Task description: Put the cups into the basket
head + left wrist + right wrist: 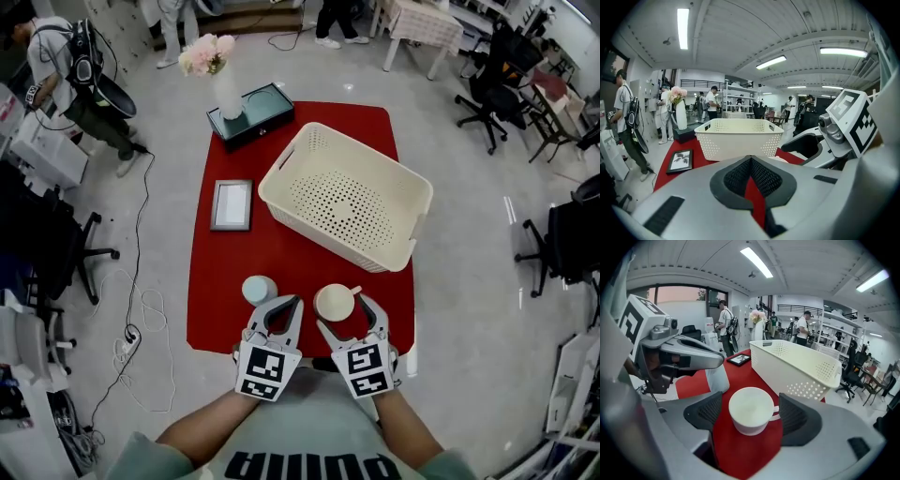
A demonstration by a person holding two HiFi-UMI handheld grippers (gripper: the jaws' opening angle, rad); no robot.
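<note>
A cream cup with a handle stands on the red cloth near the front edge. My right gripper is open around it, one pad on each side and neither touching; in the right gripper view the cup sits between the pads. A pale blue-grey cup stands left of it, just ahead of my left gripper, which is shut on nothing; its tips meet. The perforated cream basket is empty, farther back and to the right.
A framed picture lies left of the basket. A vase of pink flowers stands by a dark box at the table's far end. People, office chairs and floor cables surround the table.
</note>
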